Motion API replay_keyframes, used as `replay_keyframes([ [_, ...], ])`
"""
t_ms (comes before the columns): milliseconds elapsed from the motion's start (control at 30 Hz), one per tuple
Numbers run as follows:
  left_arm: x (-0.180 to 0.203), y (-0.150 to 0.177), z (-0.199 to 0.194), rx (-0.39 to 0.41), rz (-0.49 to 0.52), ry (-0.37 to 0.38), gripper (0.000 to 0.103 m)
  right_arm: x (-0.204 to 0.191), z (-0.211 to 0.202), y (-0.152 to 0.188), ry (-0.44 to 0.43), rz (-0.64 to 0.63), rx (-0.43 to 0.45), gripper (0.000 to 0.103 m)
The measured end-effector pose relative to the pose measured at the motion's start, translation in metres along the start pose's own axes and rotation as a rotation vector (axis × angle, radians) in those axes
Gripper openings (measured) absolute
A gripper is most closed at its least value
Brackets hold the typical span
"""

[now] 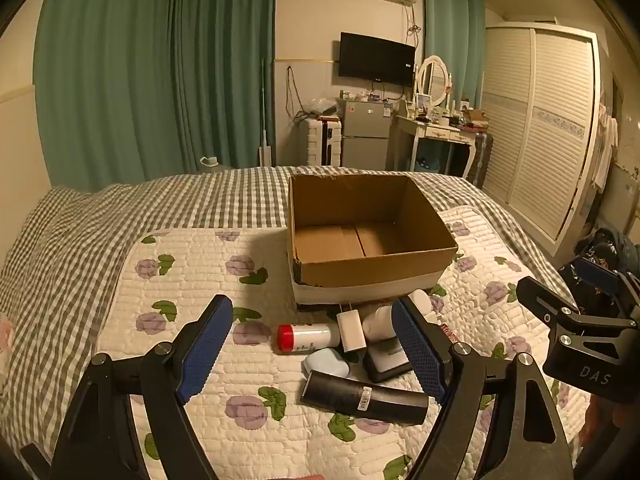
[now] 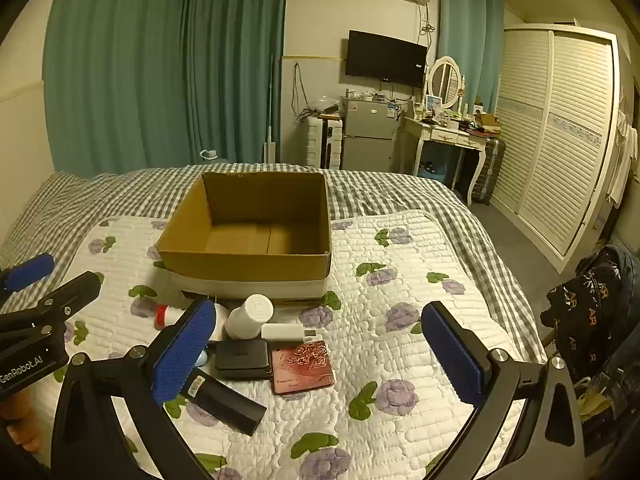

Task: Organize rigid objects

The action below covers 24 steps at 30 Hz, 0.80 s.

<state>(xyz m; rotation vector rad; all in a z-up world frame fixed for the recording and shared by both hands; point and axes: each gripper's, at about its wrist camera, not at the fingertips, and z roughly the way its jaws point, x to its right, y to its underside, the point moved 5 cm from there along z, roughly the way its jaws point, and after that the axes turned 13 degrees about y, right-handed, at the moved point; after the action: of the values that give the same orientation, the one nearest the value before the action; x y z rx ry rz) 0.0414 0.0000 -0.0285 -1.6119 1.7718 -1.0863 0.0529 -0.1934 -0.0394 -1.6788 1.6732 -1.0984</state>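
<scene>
An empty cardboard box [image 1: 374, 270] [image 2: 248, 266] stands on the quilt. In front of it lie a red-capped white bottle [image 1: 306, 337] [image 2: 162, 316], a white charger [image 1: 351, 329], a white cylinder [image 2: 250, 316] [image 1: 378, 322], a light blue case [image 1: 325, 364], a black square box [image 2: 242, 358] [image 1: 386, 360], a black tube [image 1: 364, 394] [image 2: 224, 398], a white stick [image 2: 286, 331] and a red rose-pattern case [image 2: 303, 366]. My left gripper [image 1: 316, 342] is open above the pile. My right gripper [image 2: 318, 350] is open above the pile's right side.
The flowered white quilt [image 2: 400, 280] lies over a checked bedspread [image 1: 120, 216]. Dark clothing [image 2: 592, 312] hangs at the right bed edge. A fridge, dressing table and wardrobe stand beyond the bed.
</scene>
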Motion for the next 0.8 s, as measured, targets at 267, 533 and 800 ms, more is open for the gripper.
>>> replay_keyframes([
  [267,-0.0009,0.0003,0.002,0.0,0.003,-0.006,0.084,-0.0011,-0.0001,0.0005,-0.005,0.005,-0.004,0.103],
  [533,-0.0037,0.0031,0.0022,0.002,0.004,-0.003,0.084,-0.0019,0.0002,0.0005,-0.006,0.004,-0.004,0.103],
  [800,-0.0052,0.0036,0.001,0.003,0.002,0.0,0.084,0.0004,0.0011,0.0001,-0.006,0.005,-0.003,0.103],
])
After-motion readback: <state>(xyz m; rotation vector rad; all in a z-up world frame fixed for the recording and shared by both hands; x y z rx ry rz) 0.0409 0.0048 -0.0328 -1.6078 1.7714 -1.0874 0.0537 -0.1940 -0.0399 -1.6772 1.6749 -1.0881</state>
